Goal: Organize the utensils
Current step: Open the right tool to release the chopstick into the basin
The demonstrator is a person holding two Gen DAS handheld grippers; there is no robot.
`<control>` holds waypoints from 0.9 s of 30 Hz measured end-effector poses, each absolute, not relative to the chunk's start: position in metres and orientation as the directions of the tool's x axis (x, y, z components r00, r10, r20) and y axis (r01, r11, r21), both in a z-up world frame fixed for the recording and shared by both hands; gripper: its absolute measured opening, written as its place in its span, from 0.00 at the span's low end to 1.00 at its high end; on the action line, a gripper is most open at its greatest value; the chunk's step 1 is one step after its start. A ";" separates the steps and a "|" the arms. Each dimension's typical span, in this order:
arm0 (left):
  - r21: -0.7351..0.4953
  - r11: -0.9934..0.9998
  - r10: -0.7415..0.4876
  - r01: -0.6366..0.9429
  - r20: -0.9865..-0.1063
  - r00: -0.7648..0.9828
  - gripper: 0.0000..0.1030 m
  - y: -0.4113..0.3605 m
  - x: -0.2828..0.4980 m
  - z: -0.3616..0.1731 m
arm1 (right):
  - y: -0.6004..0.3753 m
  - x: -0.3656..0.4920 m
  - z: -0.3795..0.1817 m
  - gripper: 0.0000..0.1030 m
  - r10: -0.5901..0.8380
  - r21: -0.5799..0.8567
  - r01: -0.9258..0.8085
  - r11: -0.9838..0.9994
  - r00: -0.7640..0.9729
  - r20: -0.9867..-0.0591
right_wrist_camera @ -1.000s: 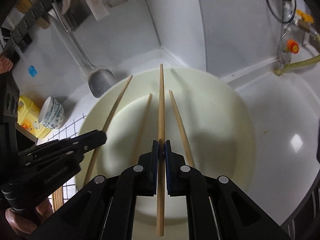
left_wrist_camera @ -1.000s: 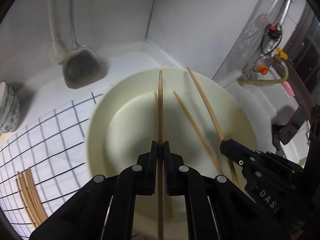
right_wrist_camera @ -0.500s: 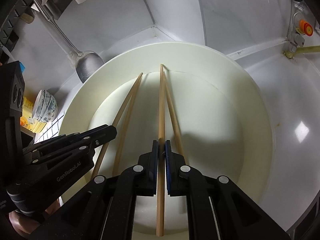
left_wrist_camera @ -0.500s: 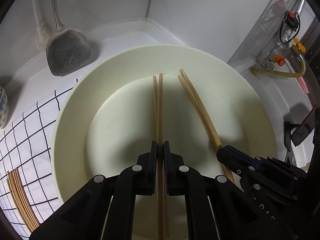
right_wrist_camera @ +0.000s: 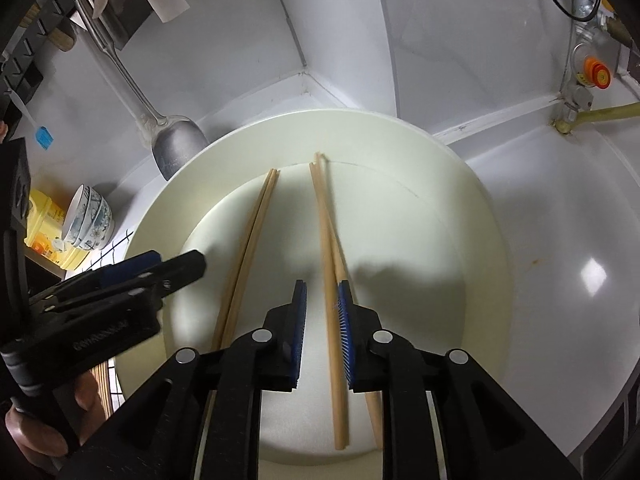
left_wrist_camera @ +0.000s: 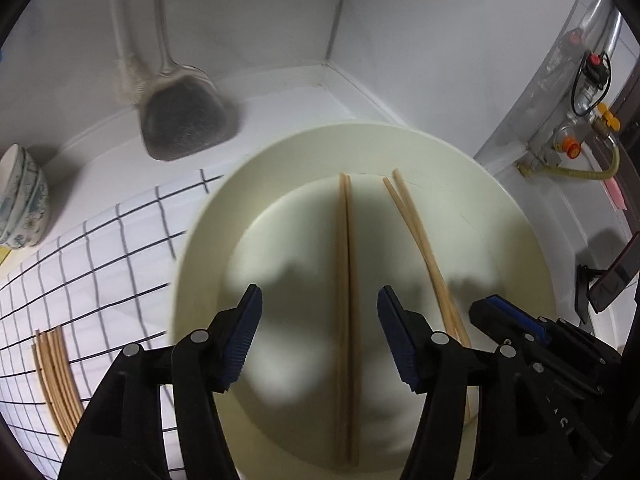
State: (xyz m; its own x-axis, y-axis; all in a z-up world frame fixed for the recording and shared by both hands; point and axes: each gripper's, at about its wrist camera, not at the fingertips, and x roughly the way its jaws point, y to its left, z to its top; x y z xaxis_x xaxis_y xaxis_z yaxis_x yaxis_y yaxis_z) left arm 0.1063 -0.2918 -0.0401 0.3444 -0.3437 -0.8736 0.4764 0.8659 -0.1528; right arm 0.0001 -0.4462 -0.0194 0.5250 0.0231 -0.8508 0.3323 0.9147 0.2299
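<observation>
A large cream plate (left_wrist_camera: pixel 500 216) (right_wrist_camera: pixel 460 208) holds two pairs of wooden chopsticks. My left gripper (left_wrist_camera: pixel 319 294) hovers above it, its jaws opening wide. One chopstick pair (left_wrist_camera: pixel 345 248) lies flat on the plate between its fingers, untouched. My right gripper (right_wrist_camera: pixel 322 286) has its jaws opening by a narrow gap. A blurred chopstick (right_wrist_camera: pixel 326 220) runs through that gap, close to the right pad, over its partner on the plate. The right gripper (left_wrist_camera: pixel 490 306) shows low right in the left wrist view, by the second pair (left_wrist_camera: pixel 416 224). The left gripper (right_wrist_camera: pixel 176 264) shows at the left in the right wrist view, beside the other pair (right_wrist_camera: pixel 248 248).
A metal spatula (left_wrist_camera: pixel 188 120) leans in the white wall corner behind the plate. Stacked patterned bowls (left_wrist_camera: pixel 20 200) stand at the left. A checked cloth (left_wrist_camera: pixel 100 260) carries several more chopsticks (left_wrist_camera: pixel 56 376). A gas valve with a yellow hose (left_wrist_camera: pixel 572 152) is at the right.
Both grippers were shut on one chopstick each and lowered them onto the plate. The left jaws have now sprung wide, leaving its chopstick beside its partner. The right jaws have parted slightly.
</observation>
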 end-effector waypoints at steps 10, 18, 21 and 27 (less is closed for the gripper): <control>-0.137 0.900 -0.315 0.414 -0.861 0.399 0.71 -0.253 0.093 -0.017 | -0.431 -0.013 -0.007 0.35 0.045 0.241 0.278 0.930 0.565 -0.824; -0.131 0.939 -0.271 0.317 -0.849 0.453 0.82 -0.212 0.081 -0.002 | -0.409 -0.016 -0.003 0.48 0.074 0.242 0.213 0.947 0.588 -0.806; -0.127 0.950 -0.251 0.286 -0.854 0.456 0.83 -0.196 0.077 0.000 | -0.398 -0.016 -0.001 0.51 0.091 0.250 0.187 0.950 0.599 -0.795; -0.128 0.965 -0.225 0.228 -0.847 0.481 0.84 -0.155 0.069 0.008 | -0.367 -0.019 0.010 0.55 0.104 0.244 0.144 0.959 0.623 -0.775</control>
State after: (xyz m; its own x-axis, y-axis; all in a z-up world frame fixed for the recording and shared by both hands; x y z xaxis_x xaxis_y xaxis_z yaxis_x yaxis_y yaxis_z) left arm 0.0689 -0.1550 0.0083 0.4814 -0.2254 -0.8470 0.2275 0.9654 -0.1276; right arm -0.0193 -0.3673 0.0103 0.6231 0.1041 -0.7752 0.1440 0.9589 0.2445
